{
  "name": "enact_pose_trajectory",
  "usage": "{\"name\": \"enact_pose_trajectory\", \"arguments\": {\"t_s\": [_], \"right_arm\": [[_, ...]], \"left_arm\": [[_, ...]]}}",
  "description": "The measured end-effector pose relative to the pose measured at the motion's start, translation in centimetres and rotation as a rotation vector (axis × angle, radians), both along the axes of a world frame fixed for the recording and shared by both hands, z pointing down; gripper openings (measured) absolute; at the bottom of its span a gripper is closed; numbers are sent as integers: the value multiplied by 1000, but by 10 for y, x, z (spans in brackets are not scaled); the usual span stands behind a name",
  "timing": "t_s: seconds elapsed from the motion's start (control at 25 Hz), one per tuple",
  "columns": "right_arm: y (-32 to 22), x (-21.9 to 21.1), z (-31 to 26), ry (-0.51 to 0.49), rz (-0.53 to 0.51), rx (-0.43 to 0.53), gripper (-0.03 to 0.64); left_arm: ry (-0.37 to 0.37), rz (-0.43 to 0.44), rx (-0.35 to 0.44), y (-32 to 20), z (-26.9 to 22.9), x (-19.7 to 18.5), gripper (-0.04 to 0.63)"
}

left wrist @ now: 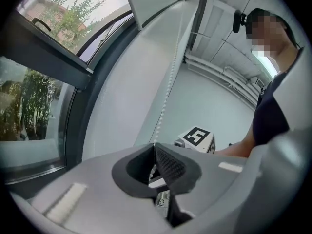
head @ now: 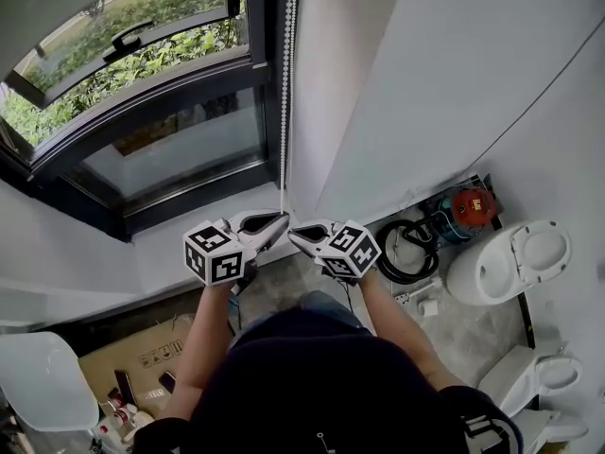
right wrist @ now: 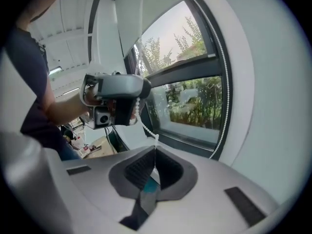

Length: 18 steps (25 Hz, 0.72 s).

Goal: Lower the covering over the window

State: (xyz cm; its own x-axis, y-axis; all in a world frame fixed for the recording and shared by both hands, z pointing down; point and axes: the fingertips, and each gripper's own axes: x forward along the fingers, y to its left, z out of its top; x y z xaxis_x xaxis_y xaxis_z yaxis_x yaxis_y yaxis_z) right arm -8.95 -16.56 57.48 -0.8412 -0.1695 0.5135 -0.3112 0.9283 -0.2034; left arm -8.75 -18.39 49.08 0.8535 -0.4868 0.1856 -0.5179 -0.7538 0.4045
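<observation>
While the left gripper (head: 281, 221) and right gripper (head: 295, 235) are both clamped on the bead chain (head: 286, 83) just right of the window (head: 170, 140), the blind (left wrist: 156, 1) sits up top. Looks mid-pull to me; next up is a steady downward tug.

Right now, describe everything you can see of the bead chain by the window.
The bead chain is a thin string of small white beads, plastic by the look. It hangs beside the dark window frame, next to the white wall. One strand comes down taut into the left gripper, which is clamped shut on it. It then runs a short way to the right gripper, also shut on it. A second strand hangs free alongside.
</observation>
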Motion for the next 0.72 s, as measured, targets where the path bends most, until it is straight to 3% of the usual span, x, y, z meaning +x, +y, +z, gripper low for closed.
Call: {"name": "enact_pose_trajectory", "arguments": {"t_s": [0.16, 0.44, 0.72], "right_arm": [[-1, 5, -7, -10, 6, 8, 14], [2, 16, -5, -1, 25, 2, 14], [-4, 28, -8, -8, 77, 0, 14]], "left_arm": [[-91, 15, -64, 4, 37, -1, 14], [-88, 35, -199, 19, 89, 5, 14], [-76, 65, -205, 14, 93, 17, 14]]}}
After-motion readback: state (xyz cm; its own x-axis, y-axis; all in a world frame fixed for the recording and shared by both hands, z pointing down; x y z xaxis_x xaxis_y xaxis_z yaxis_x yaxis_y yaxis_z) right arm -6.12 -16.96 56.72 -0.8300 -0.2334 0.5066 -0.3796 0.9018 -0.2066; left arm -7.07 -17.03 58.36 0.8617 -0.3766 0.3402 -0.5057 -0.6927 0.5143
